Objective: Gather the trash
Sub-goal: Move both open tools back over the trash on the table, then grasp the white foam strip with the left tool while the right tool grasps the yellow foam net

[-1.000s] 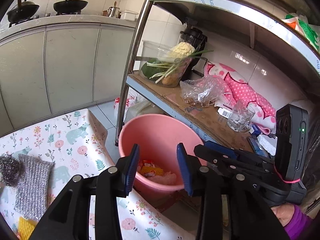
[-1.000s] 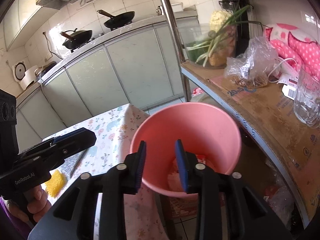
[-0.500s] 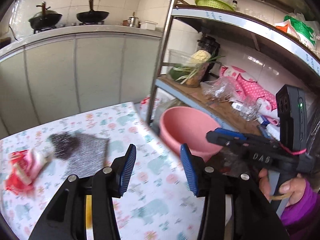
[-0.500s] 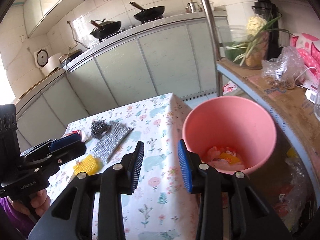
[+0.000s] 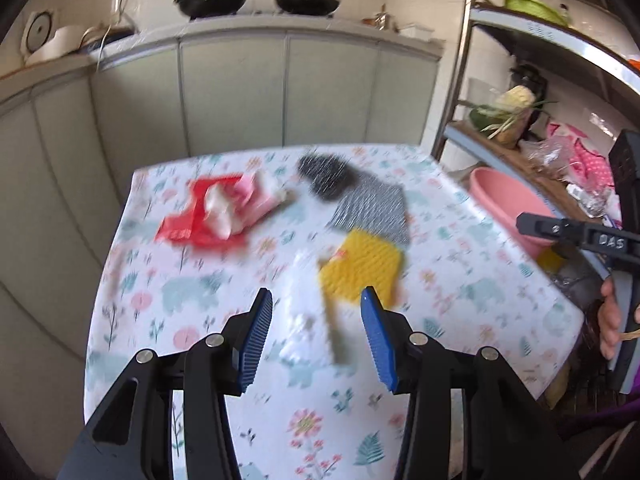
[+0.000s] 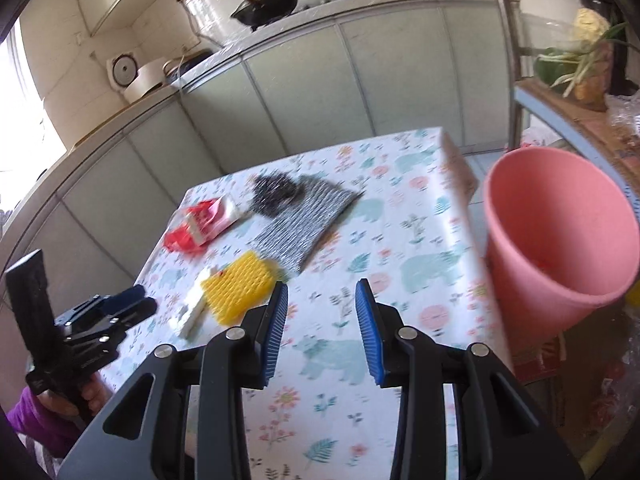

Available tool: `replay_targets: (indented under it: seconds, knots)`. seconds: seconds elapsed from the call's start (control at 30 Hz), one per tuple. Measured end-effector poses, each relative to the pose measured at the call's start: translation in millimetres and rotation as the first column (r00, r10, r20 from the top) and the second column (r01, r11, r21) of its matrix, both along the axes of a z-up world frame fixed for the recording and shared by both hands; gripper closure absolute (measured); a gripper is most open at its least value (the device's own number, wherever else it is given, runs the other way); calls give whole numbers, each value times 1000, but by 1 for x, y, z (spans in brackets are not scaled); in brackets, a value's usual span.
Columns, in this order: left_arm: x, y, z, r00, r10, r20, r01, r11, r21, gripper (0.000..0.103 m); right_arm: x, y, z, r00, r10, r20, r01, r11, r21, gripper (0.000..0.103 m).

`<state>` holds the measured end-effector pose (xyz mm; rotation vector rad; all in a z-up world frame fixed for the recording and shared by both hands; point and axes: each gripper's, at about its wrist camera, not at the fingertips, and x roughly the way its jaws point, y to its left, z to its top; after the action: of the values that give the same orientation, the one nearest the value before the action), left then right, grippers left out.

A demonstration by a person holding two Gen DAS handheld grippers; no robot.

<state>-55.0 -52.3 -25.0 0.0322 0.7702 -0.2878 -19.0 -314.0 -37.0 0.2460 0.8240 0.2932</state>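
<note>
A red and pink wrapper heap [image 5: 218, 212] lies on the flowered tablecloth at far left; it also shows in the right wrist view [image 6: 200, 226]. A white crumpled piece [image 5: 306, 320] lies just ahead of my left gripper [image 5: 316, 334], which is open and empty above the table. My right gripper [image 6: 322, 330] is open and empty over the table's near right part. The pink bin [image 6: 560, 240] stands off the table's right edge, with trash inside; it also shows in the left wrist view [image 5: 508, 208].
A yellow mesh pad [image 5: 360, 270], a grey knitted cloth [image 5: 372, 210] and a dark steel scourer [image 5: 324, 174] lie mid-table. A metal shelf rack [image 5: 520, 148] with vegetables and bags stands right of the bin. Kitchen cabinets [image 6: 320, 92] run behind the table.
Both grippers have swung left from over the pink bin to over the table. The wrappers, pad and cloth have come into view. Both stay open and empty.
</note>
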Motion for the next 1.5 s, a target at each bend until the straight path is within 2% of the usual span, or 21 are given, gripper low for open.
replay_targets:
  seconds: [0.17, 0.4, 0.43, 0.47, 0.53, 0.6, 0.63, 0.7, 0.73, 0.77, 0.9, 1.03, 1.13, 1.17, 1.2, 1.23, 1.27, 1.33, 1.4, 1.47, 1.5]
  knots:
    - [2, 3, -21, 998, 1, -70, -2, 1000, -19, 58, 2, 33, -11, 995, 91, -49, -90, 996, 6, 67]
    - [12, 1, -31, 995, 18, -94, -17, 1000, 14, 58, 11, 63, -18, 983, 160, -88, -160, 987, 1, 67]
    - [13, 3, -33, 995, 24, -100, -22, 1000, 15, 58, 13, 67, -20, 982, 161, -96, -162, 987, 3, 65]
    - [15, 5, -35, 994, 30, -109, -29, 999, 14, 58, 14, 70, -22, 981, 164, -100, -164, 986, 9, 58]
    - [15, 9, -36, 993, 28, -117, -31, 999, -22, 58, 18, 78, -25, 978, 180, -110, -179, 984, 14, 56]
    - [15, 11, -36, 993, 17, -113, -20, 1000, -22, 64, 21, 88, -28, 974, 192, -118, -193, 981, -4, 55]
    - [14, 11, -36, 994, 2, -108, -6, 999, -34, 74, 22, 93, -28, 973, 197, -119, -200, 980, -16, 55]
    - [10, 13, -33, 997, 9, -83, -11, 1000, -20, 77, 25, 102, -30, 973, 200, -115, -206, 977, -46, 55]
    - [9, 15, -31, 998, 11, -70, -12, 1000, -11, 92, 27, 107, -31, 973, 199, -114, -208, 976, -64, 54]
    - [9, 18, -30, 998, 15, -67, -16, 1000, -17, 95, 29, 111, -33, 973, 198, -115, -208, 975, -82, 54]
    - [9, 32, -28, 997, 39, -69, -42, 998, -42, 97, 34, 128, -41, 971, 201, -127, -219, 964, -152, 54]
    - [5, 36, -26, 998, 25, -54, -28, 998, -48, 99, 39, 140, -48, 974, 187, -126, -213, 948, -238, 54]
    - [3, 40, -25, 998, 24, -50, -27, 998, -64, 100, 44, 135, -56, 976, 168, -141, -197, 953, -228, 54]
    - [2, 43, -24, 998, 27, -51, -31, 997, -69, 100, 44, 132, -55, 977, 165, -136, -191, 959, -212, 55]
    - [2, 45, -24, 998, 28, -52, -31, 997, -74, 100, 45, 129, -54, 977, 164, -135, -188, 963, -193, 61]
    - [2, 48, -24, 998, 28, -54, -32, 996, -81, 100, 45, 125, -55, 977, 158, -140, -183, 965, -187, 83]
    - [1, 50, -23, 998, 26, -58, -31, 996, -88, 99, 45, 122, -55, 978, 156, -141, -179, 968, -173, 91]
    - [2, 52, -23, 997, 25, -71, -31, 995, -98, 98, 41, 114, -52, 978, 157, -136, -176, 974, -142, 96]
    - [4, 55, -23, 995, 47, -93, -57, 992, -110, 92, 37, 107, -49, 979, 158, -128, -174, 977, -127, 97]
    - [6, 58, -24, 988, 71, -136, -89, 987, -130, 70, 31, 99, -44, 980, 159, -120, -173, 979, -112, 97]
    - [6, 58, -25, 985, 75, -152, -98, 983, -153, 69, 29, 95, -42, 980, 159, -116, -172, 979, -110, 97]
